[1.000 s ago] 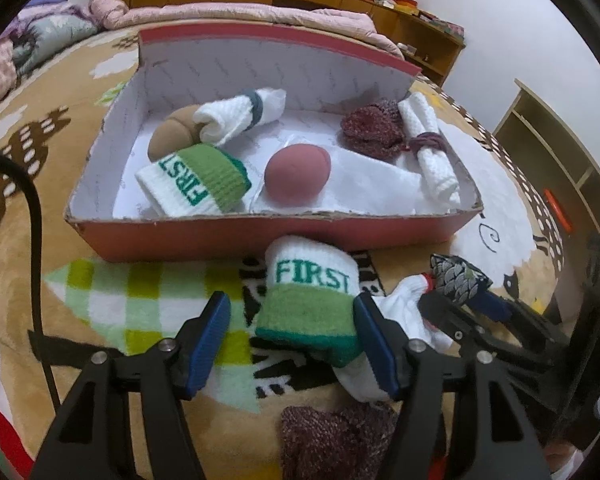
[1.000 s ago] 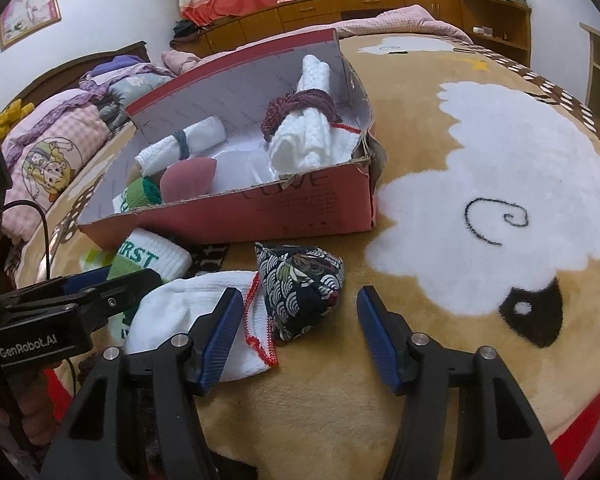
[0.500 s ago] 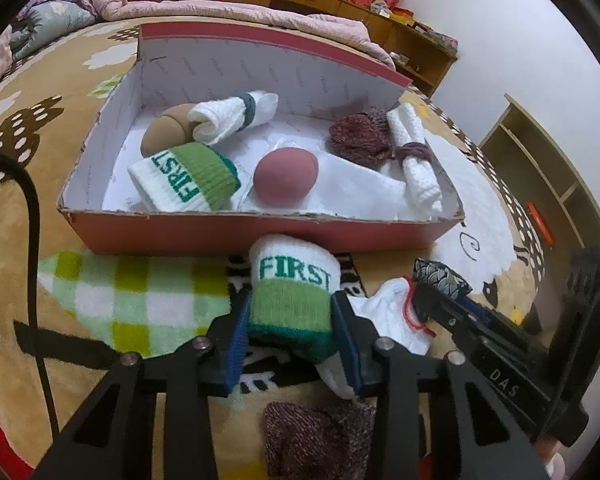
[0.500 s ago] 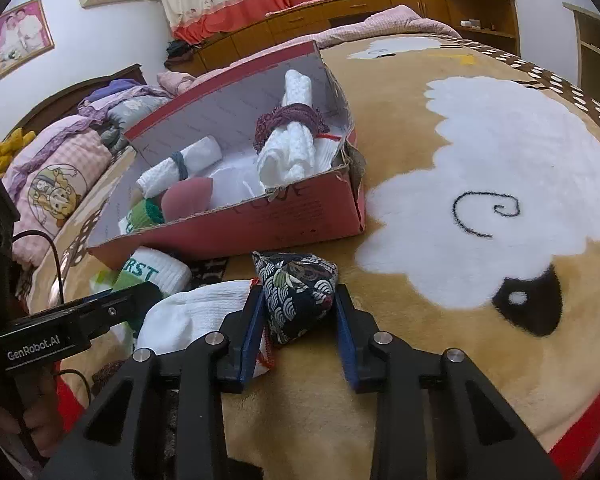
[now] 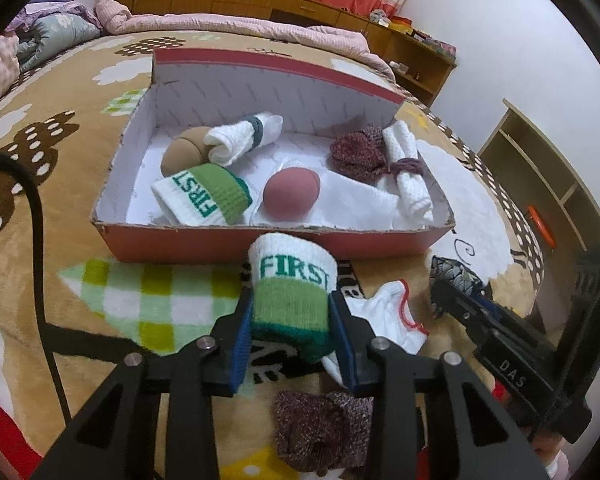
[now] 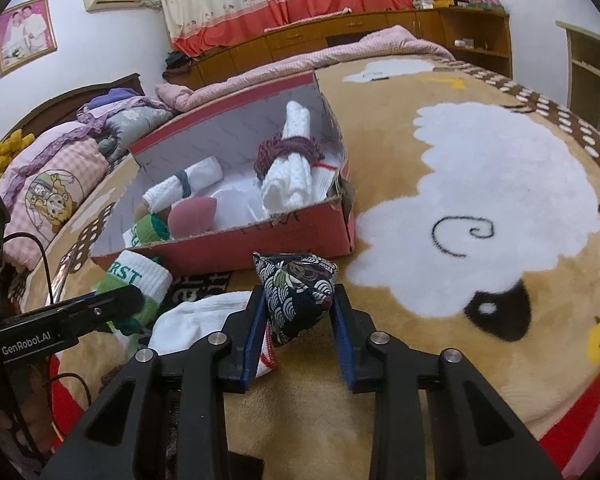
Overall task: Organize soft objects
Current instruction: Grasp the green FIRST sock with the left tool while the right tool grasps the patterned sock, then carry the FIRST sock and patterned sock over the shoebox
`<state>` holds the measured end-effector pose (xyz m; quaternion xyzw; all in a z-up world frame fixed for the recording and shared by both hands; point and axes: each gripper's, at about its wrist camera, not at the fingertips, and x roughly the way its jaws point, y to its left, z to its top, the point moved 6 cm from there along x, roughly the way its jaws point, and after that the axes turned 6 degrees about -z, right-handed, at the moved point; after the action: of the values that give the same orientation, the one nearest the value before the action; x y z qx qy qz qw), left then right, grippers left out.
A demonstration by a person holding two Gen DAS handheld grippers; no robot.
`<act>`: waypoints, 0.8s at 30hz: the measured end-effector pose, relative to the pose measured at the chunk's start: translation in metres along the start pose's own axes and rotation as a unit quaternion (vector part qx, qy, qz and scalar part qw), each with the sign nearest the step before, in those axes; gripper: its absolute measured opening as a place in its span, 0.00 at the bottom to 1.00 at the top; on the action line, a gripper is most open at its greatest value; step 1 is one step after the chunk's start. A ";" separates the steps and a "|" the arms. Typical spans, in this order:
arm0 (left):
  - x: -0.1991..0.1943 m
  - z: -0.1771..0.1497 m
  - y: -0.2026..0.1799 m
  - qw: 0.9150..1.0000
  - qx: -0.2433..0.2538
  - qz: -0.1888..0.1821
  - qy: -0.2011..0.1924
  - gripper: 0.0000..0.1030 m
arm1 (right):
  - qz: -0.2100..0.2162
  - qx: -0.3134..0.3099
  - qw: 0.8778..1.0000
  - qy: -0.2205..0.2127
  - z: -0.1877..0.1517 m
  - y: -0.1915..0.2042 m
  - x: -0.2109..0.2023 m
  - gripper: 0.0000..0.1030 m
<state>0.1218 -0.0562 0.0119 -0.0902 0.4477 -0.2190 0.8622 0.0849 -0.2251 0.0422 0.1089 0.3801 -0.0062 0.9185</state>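
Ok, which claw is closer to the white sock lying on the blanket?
Right. The right claw, shut on the patterned pouch, touches the white sock with one finger. The left claw, clamping the FIRST sock, sits just beside it.

right gripper (image 6: 298, 316) | jaws clamp patterned pouch (image 6: 298, 294) (dark, wave-print) | red box (image 6: 260, 240) behind
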 end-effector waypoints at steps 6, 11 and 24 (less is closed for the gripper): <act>-0.012 0.003 0.001 1.000 0.001 -0.001 -0.013 0.37 | -0.001 -0.013 1.000 -0.014 0.004 0.006 -0.010 0.31; -0.022 0.008 0.001 1.000 0.001 0.001 -0.025 0.37 | 0.006 -0.021 1.000 -0.018 0.006 0.013 -0.014 0.31; -0.037 0.031 0.013 0.998 0.008 0.027 -0.054 0.37 | 0.010 -0.047 0.998 -0.028 0.017 0.024 -0.021 0.31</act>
<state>0.1326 -0.0291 0.0523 -0.0829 0.4015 -0.1938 0.8913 0.0843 -0.2066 0.0729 0.0695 0.3531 0.0182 0.9328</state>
